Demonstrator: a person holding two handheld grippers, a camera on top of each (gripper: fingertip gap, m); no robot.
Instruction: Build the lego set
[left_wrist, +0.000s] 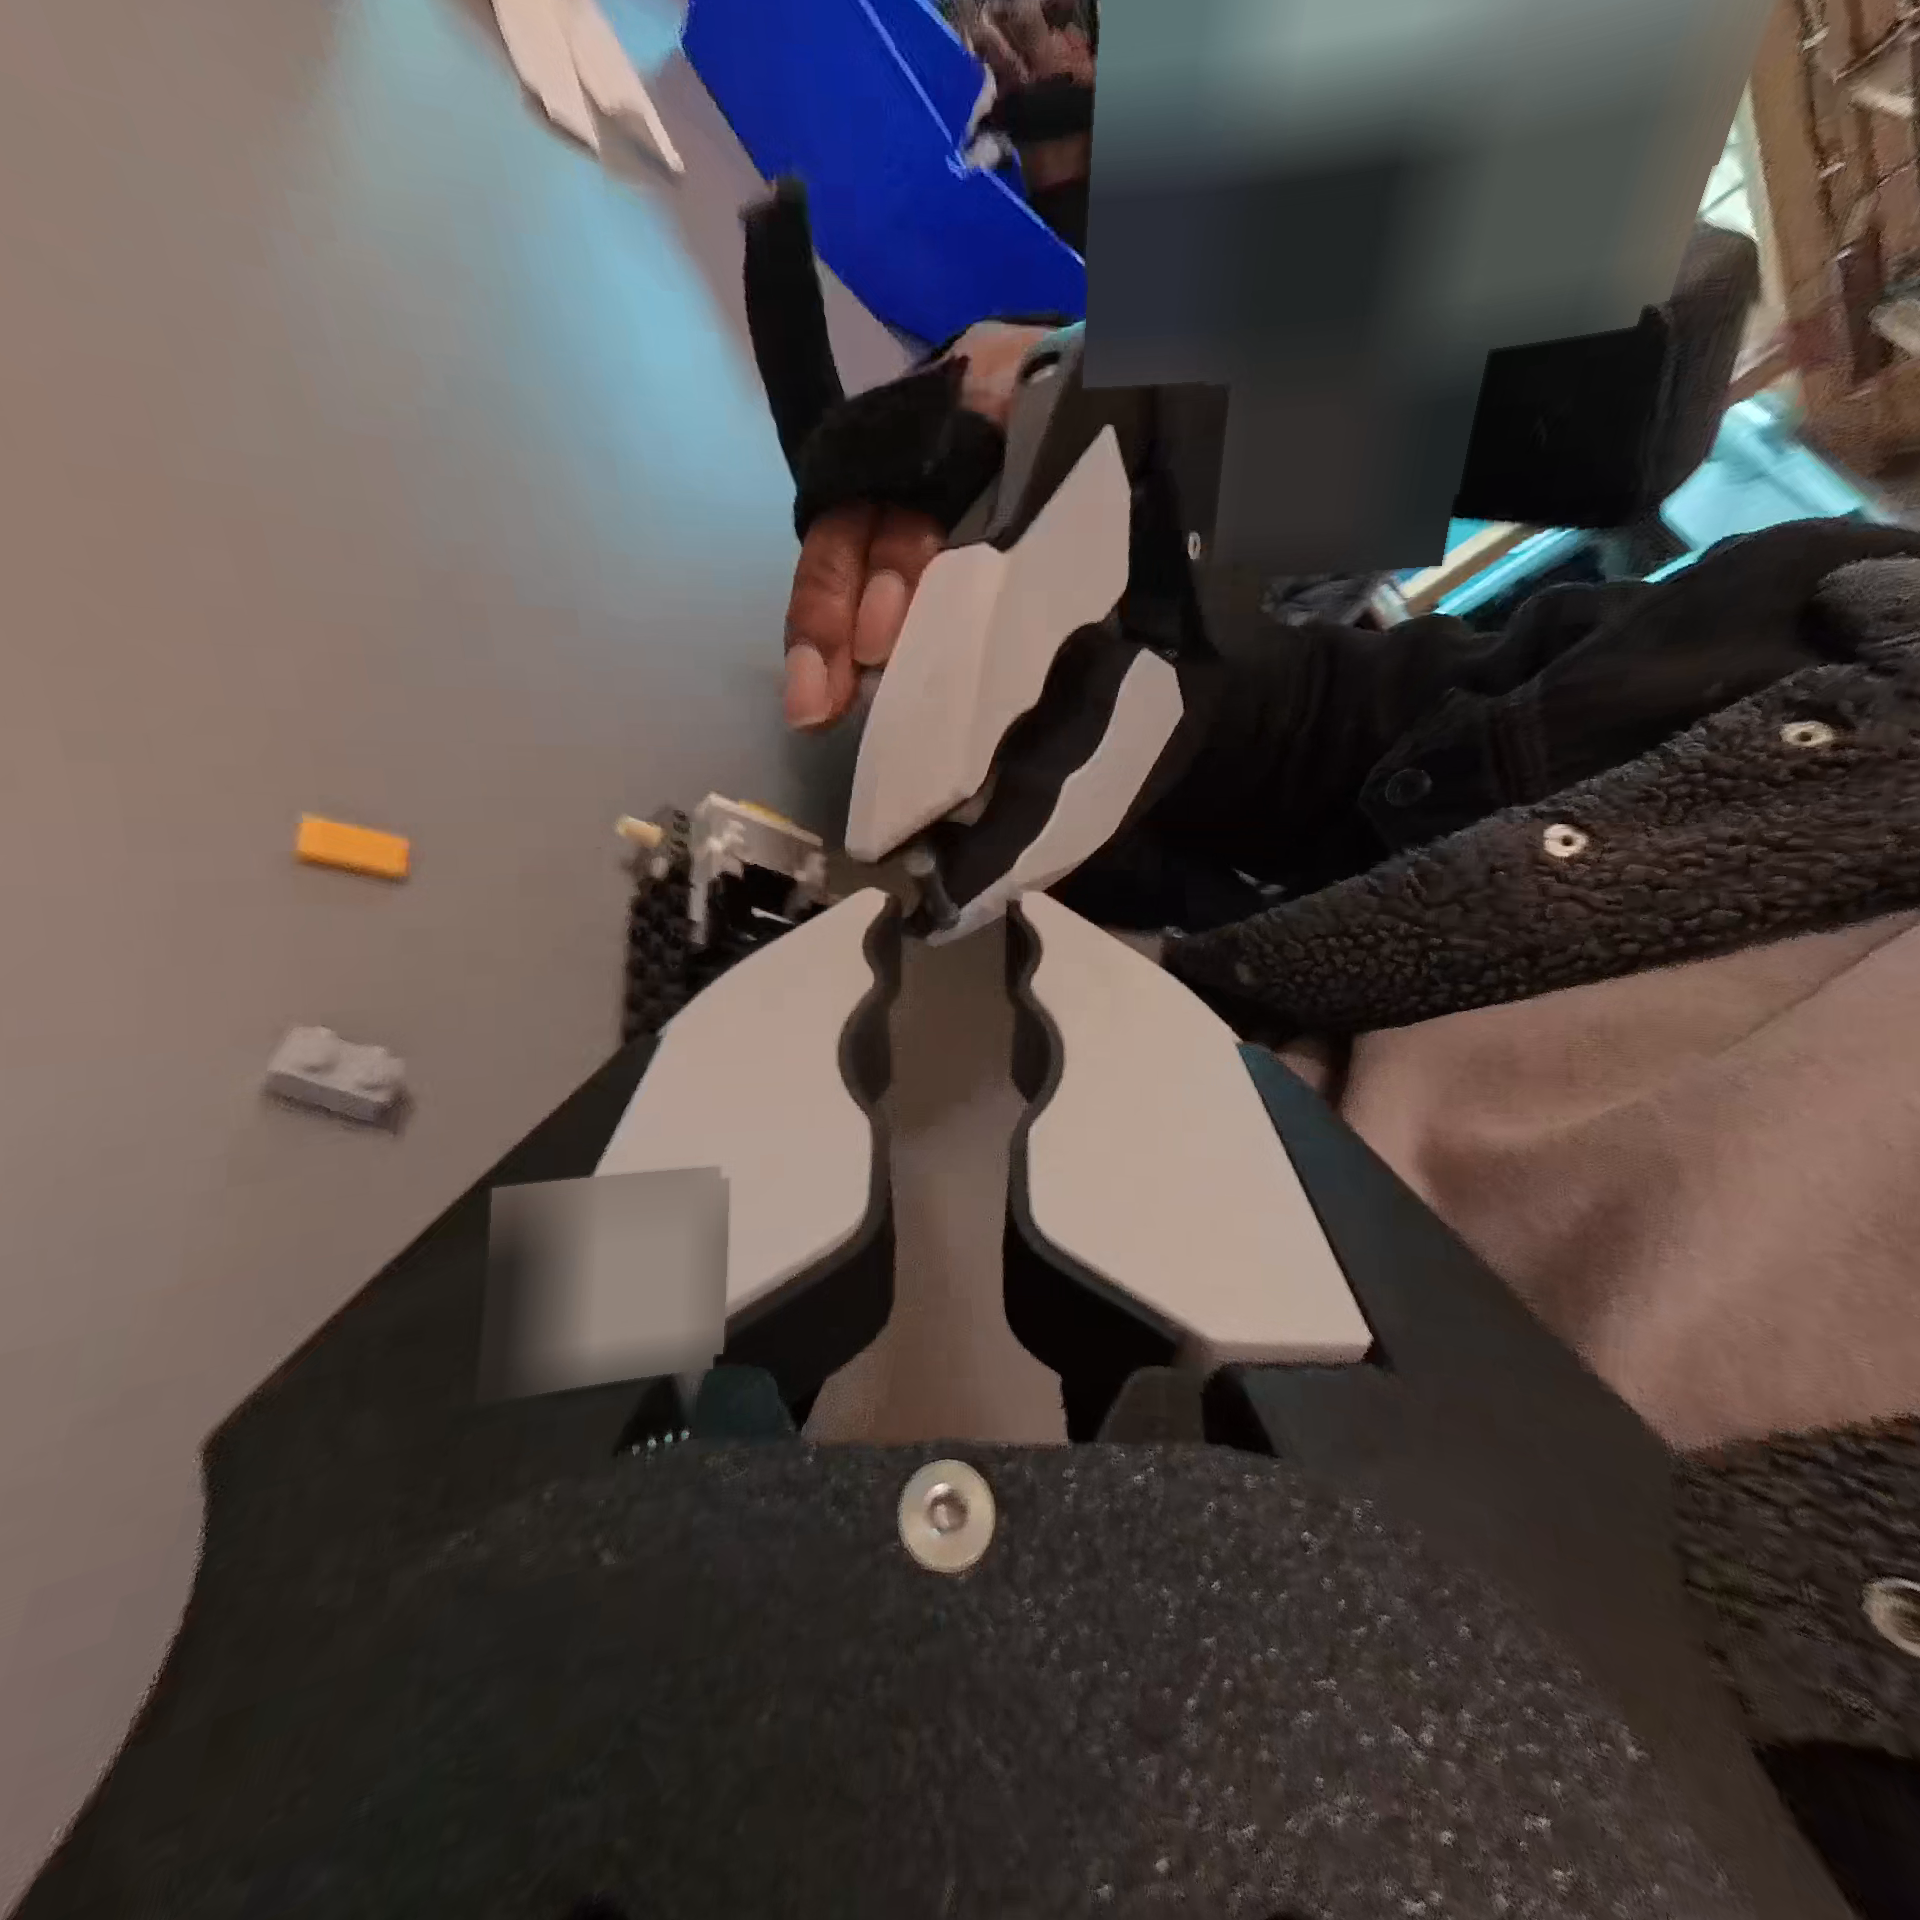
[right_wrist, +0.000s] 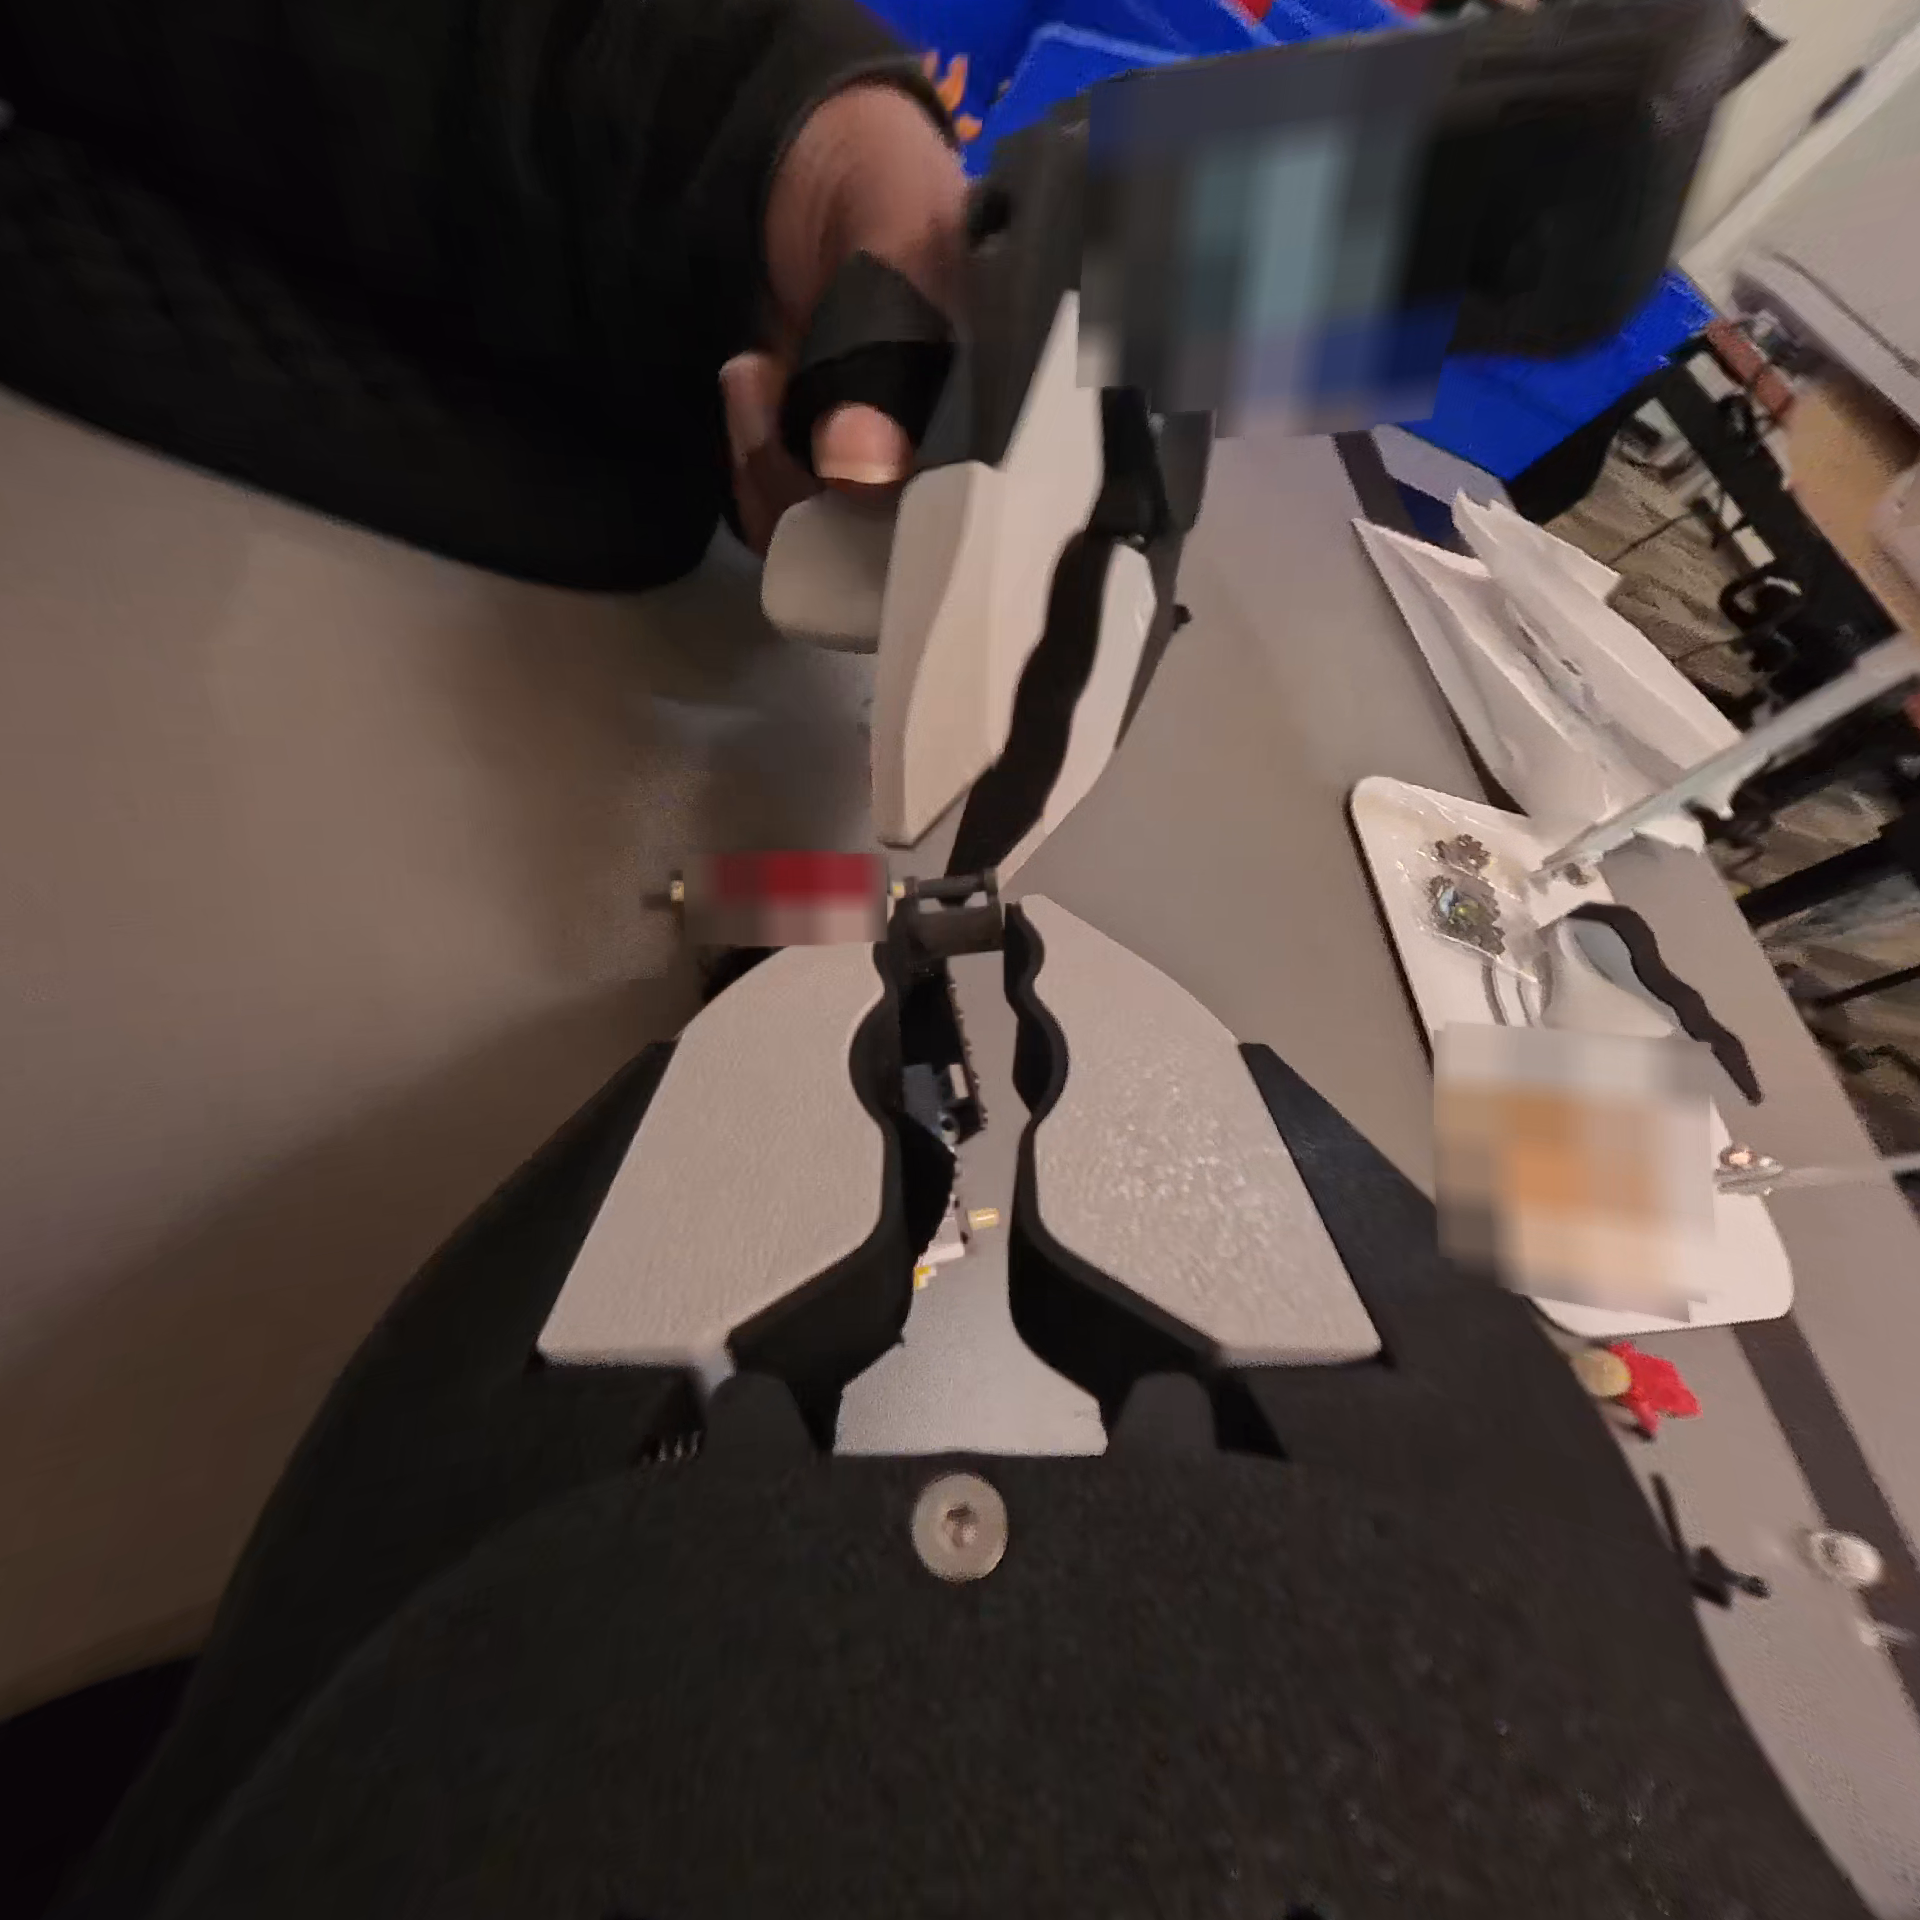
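The lego build (left_wrist: 717, 883) has black tracks with white, grey and yellow parts and stands against the grey table (left_wrist: 312, 520). In the right wrist view the build (right_wrist: 940, 1049) runs between my right fingers. My right gripper (right_wrist: 951, 925) is narrowly closed on the build's dark end piece (right_wrist: 945, 920). In the left wrist view the right gripper (left_wrist: 920, 883) comes in from above with that dark piece (left_wrist: 928, 891) at its tips. My left gripper (left_wrist: 951, 920) is nearly closed, its tips on the same piece. It shows from above in the right wrist view (right_wrist: 961, 878).
An orange tile (left_wrist: 351, 847) and a grey plate (left_wrist: 338, 1075) lie loose on the table. A white tray (right_wrist: 1392, 831) with small parts, paper bags (right_wrist: 1538, 665) and a red piece (right_wrist: 1657, 1387) lie to the right. Blue bins (left_wrist: 894, 156) stand behind. A person's dark jacket (left_wrist: 1558, 883) is close.
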